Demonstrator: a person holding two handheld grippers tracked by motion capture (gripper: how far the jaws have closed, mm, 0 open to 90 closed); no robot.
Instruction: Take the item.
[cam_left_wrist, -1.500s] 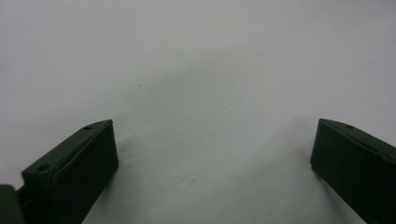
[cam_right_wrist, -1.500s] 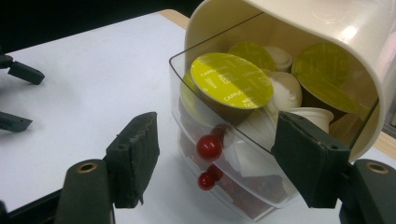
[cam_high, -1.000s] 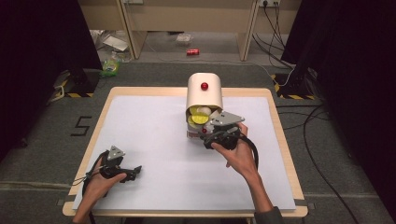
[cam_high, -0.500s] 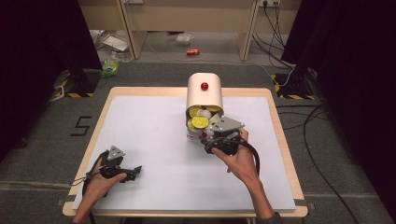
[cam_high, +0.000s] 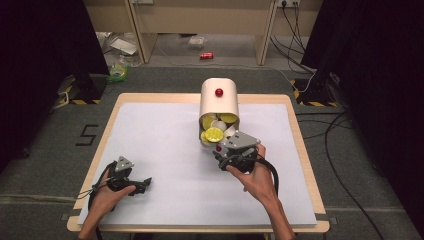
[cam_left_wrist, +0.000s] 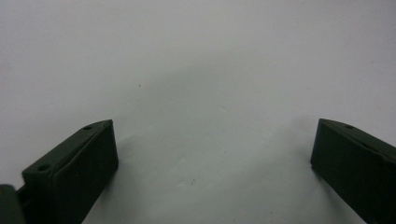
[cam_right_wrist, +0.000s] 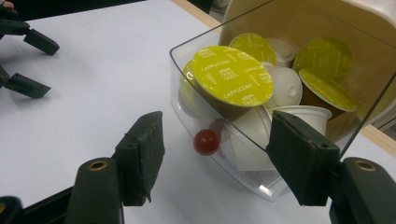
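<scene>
Jaws of the right claw (cam_right_wrist: 212, 161) stand wide apart, empty, flanking the red knob (cam_right_wrist: 206, 142) on a clear drawer (cam_right_wrist: 187, 100) of capsules (cam_right_wrist: 232, 74). Left claw (cam_high: 141, 184) gapes empty over bare white bench (cam_high: 160, 135), well apart.

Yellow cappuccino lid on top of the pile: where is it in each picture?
High view: yellow cappuccino lid at centre, in the clear drawer.
Right gripper view: upper middle, above the jaws.
Left gripper view: faces the white table.
Shared landmark: white table.
</scene>
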